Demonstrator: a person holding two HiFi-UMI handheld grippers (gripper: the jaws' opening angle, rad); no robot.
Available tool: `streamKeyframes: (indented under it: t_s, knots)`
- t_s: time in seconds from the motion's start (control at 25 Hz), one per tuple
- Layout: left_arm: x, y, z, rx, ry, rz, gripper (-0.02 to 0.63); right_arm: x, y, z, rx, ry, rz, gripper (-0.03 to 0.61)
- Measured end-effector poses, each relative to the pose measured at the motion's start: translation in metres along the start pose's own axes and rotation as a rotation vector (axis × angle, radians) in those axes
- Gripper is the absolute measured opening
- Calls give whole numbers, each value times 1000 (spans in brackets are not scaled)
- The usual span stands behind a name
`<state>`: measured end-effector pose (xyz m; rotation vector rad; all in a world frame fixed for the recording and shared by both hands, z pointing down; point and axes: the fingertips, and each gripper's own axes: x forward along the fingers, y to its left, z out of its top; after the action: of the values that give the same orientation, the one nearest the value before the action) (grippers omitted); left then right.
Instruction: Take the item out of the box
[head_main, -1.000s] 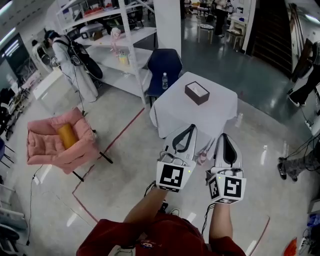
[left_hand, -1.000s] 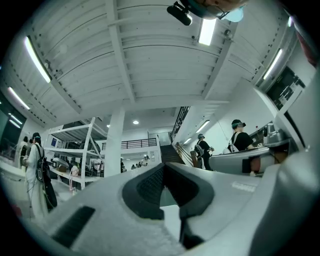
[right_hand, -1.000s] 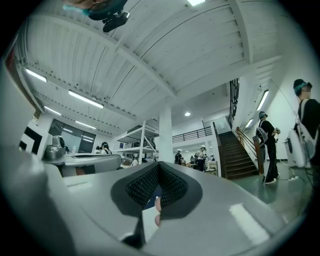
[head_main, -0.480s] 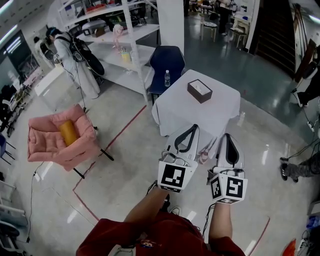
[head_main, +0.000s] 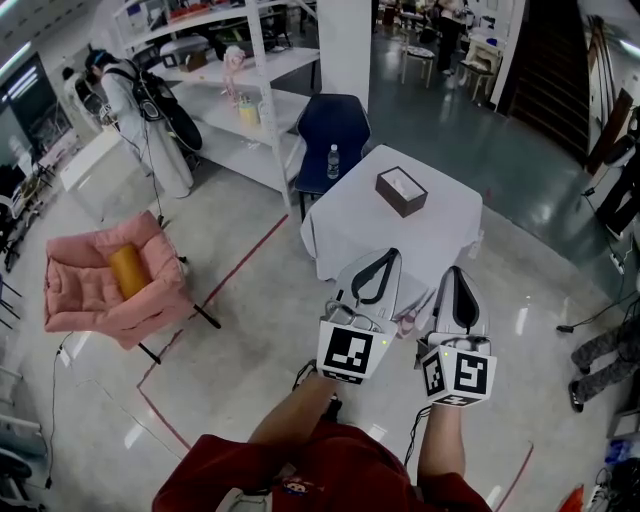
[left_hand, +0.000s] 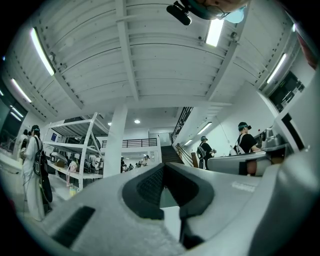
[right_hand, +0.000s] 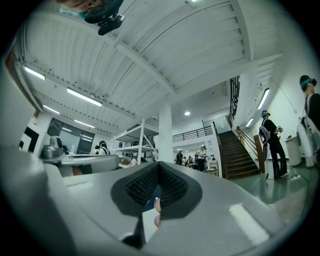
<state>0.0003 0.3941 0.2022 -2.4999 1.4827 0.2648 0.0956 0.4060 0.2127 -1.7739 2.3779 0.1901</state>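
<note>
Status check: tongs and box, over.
Left tongs, right tongs shut, empty. Box on white table ahead, untouched. Blue chair beyond table, not blocking.

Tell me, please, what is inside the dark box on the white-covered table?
The box on the table is open-topped, and something white shows inside. What it is cannot be told from here, and anything beneath is covered by it and the box's walls.

A pink armchair (head_main: 88, 300) holds a yellow cushion (head_main: 128, 272); a blue chair (head_main: 335, 125) stands by white shelves (head_main: 225, 112).
</note>
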Motion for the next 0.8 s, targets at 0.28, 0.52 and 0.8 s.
streamKeyframes:
  t_s: [0.28,0.52,0.8]
  knots:
    - [33,52,-14,-25,-1,11,2,60,13,-13,2,5,18,0]
    - [61,95,-31,-35,4,14,2,114,24,-26,-12,17,35,0]
    - [93,142,-47,-34,11,16,2,169,29,-41,-9,27,29,0]
